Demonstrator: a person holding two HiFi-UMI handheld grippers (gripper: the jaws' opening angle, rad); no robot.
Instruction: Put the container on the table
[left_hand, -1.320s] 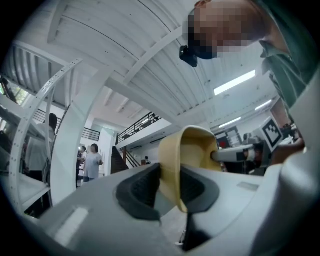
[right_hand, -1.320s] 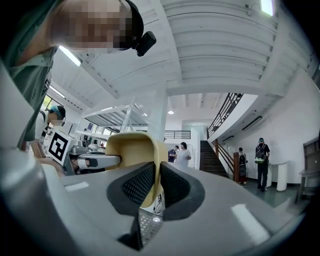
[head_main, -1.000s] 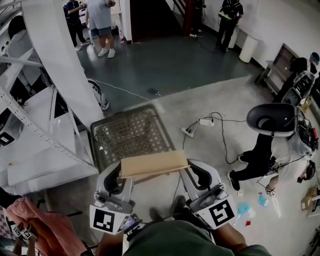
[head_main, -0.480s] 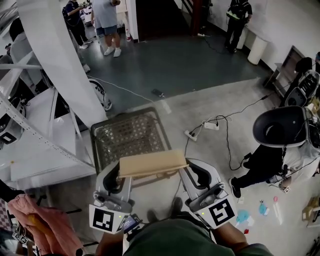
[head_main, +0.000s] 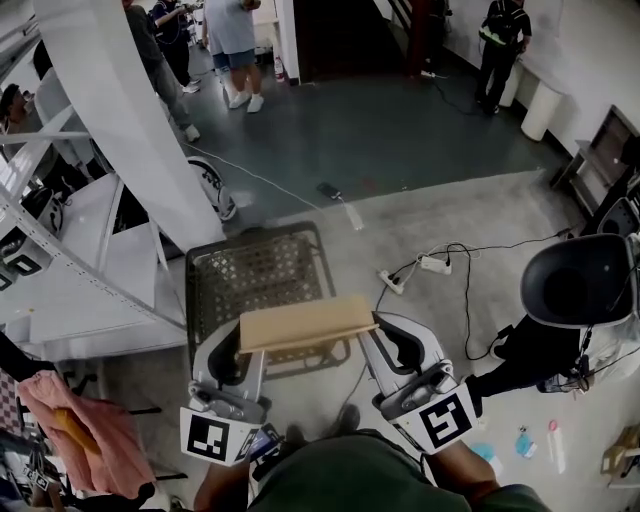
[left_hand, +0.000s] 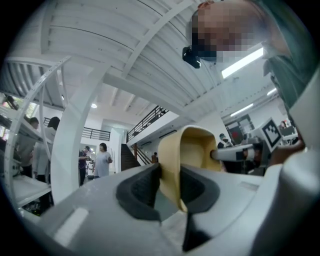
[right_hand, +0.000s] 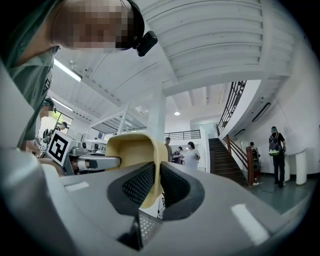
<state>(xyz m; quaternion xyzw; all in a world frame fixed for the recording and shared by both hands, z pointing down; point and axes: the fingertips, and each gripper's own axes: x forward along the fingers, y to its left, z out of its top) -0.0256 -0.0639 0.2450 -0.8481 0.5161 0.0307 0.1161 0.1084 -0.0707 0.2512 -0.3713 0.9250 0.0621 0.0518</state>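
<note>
Two grips, one load. The tan container (head_main: 305, 325) hangs in the air in front of you, level, long side across your body. It sits above the near edge of a wire basket (head_main: 255, 270) that stands on the floor (head_main: 450, 210).

Left gripper (head_main: 240, 352): pads pinch the container's left end wall, one pad inside, one outside. Right gripper (head_main: 372, 340): same hold on the right end wall. Both gripper views bear this out: the thin wall is pressed between the pads with no gap to see.

Step in hand, as I read it: the carry. The container is up and not yet set down. No table top can be made out in any view. White racking (head_main: 70, 290) is to your left, a power strip (head_main: 432, 265) with its cable on the floor to your right.

Next move calls for:
- find the table;
- hold both pinches even so the load does not tilt;
- mind the cable underfoot;
- lower until the base rests flat, then spread both pairs of pads.
</note>
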